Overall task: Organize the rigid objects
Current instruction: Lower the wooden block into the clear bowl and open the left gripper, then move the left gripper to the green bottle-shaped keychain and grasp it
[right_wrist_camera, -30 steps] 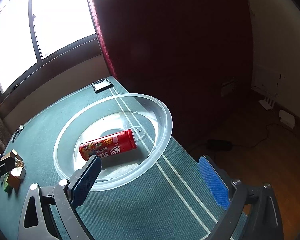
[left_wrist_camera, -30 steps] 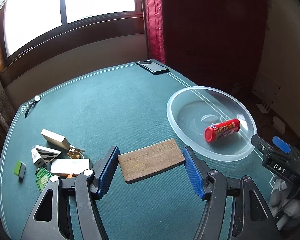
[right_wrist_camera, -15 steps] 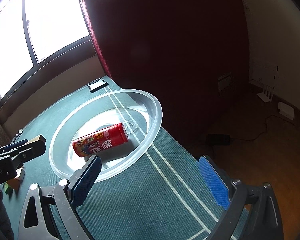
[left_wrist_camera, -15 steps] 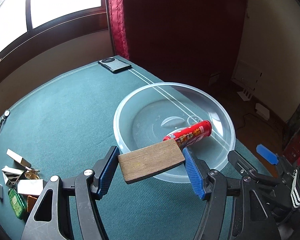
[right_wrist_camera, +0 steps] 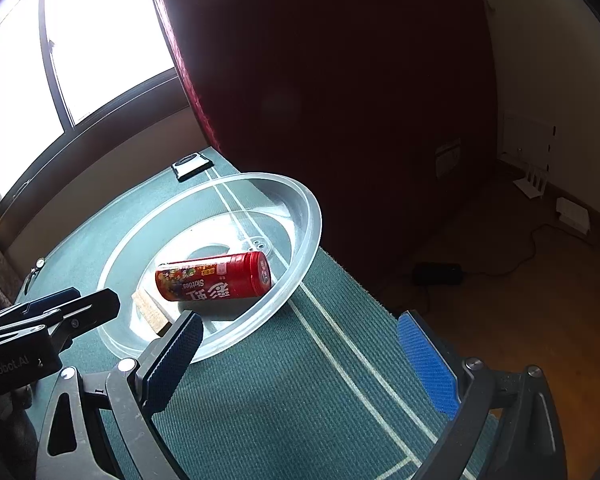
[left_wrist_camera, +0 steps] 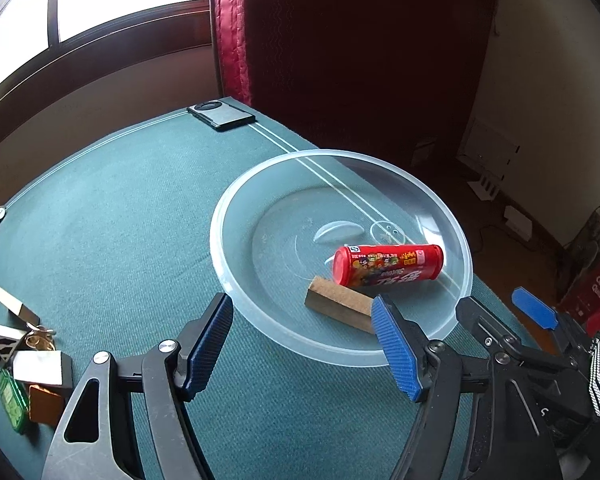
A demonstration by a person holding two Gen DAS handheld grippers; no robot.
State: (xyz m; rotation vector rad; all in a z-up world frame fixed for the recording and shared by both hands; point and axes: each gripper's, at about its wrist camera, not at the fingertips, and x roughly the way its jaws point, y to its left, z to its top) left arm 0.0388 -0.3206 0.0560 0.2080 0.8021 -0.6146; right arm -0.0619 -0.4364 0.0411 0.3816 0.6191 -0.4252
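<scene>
My left gripper hung wide open, empty. The wooden block lay in the clear bowl, beyond the jaws, beside the red can. My right gripper was also wide open.

A bright window with a dark wooden frame fills the upper left of both views. Beside it hangs a red curtain, then a dark red wall. At right, a cream wall meets a brown wooden floor.

The left gripper's pad hides the block's near end; the frame edge cuts the small items at left.
</scene>
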